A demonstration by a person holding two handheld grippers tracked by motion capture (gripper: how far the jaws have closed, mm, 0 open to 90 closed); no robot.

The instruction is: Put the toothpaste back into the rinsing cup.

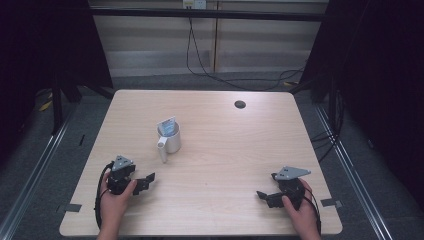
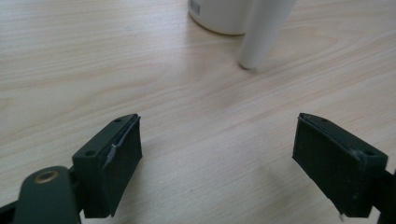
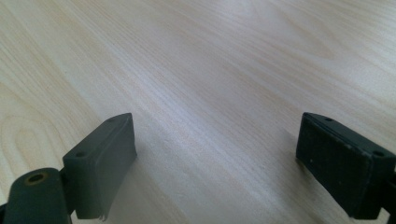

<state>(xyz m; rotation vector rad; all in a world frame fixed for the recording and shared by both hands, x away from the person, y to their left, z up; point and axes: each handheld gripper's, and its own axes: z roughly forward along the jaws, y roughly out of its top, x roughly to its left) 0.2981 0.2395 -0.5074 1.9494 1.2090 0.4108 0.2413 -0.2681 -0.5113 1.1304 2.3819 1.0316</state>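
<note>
Looking down at a white cup (image 1: 171, 138), standing upright on the table (image 1: 225, 160), a little left of the middle. Seeing a small blue and white packet (image 1: 168, 126) poking up out of it. Seeing the handle (image 1: 163, 150) sticking out toward the near edge.

Holding the left gripper (image 1: 146, 182) low over the near left part of the table, in the left hand (image 1: 114, 200). Keeping the jaws wide apart, with nothing between them. Pointing toward the cup, near it but not touching. Looking along the left gripper (image 2: 217, 158) in its own view: catching the bottom of the cup (image 2: 219, 16) and the handle (image 2: 264, 32) up ahead, with bare wood in between.

Holding the right gripper (image 1: 265, 197) low over the near right part of the table, in the right hand (image 1: 300, 212). Jaws wide apart here too, gripping nothing. Sitting well apart from the cup. Looking along the right gripper (image 3: 215, 158) in its own view: bare wood ahead and between the jaws.

Guessing at how far along: right at the start, most likely. Nothing picked up. Nothing touched. Cup not lifted or tipped, packet tucked inside.

Guessing at what is left: all of it. Getting the left gripper up to the cup or handle first, being the closer one. Then closing on something and doing the real work, maybe with the packet, though hard to say.
</note>
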